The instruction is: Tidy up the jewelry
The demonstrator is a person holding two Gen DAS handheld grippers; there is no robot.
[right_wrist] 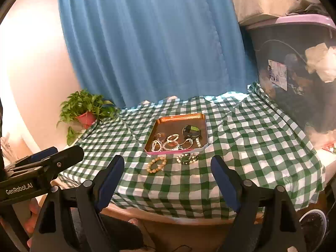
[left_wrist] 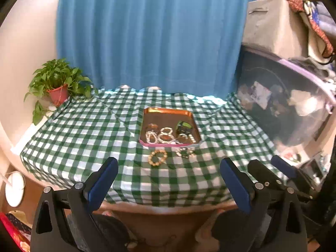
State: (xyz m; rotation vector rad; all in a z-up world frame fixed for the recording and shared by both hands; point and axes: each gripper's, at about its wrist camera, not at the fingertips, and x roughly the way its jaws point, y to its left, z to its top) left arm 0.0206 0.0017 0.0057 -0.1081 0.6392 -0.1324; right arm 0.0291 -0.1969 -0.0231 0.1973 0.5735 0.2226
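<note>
In the left wrist view, the left gripper (left_wrist: pixel 169 173) occupied the lower part of the frame, its blue-padded fingers (left_wrist: pixel 105 180) spread wide with nothing between them, above the near edge of the green checked tablecloth (left_wrist: pixel 84 126). At centre frame sat the copper tray (left_wrist: pixel 168 111), pink along its near rim, holding several bracelets and rings in its near half and a black-and-green watch (left_wrist: pixel 184 126) at its right. Just below the tray on the cloth lay a cream beaded bracelet (left_wrist: pixel 157 157) and, to its right, a dark beaded bracelet (left_wrist: pixel 185 152), both outside the tray. A potted plant (left_wrist: pixel 56 84) stood at the left, a blue curtain (left_wrist: pixel 147 31) behind. In the right wrist view, the right gripper (right_wrist: pixel 168 173) likewise stood wide and empty at lower frame. The tray (right_wrist: pixel 180 116) lay at centre, the cream bracelet (right_wrist: pixel 157 164) and dark bracelet (right_wrist: pixel 187 158) just below its near rim. The left gripper's body entered at lower left, a hand (right_wrist: pixel 31 216) beneath it.
</note>
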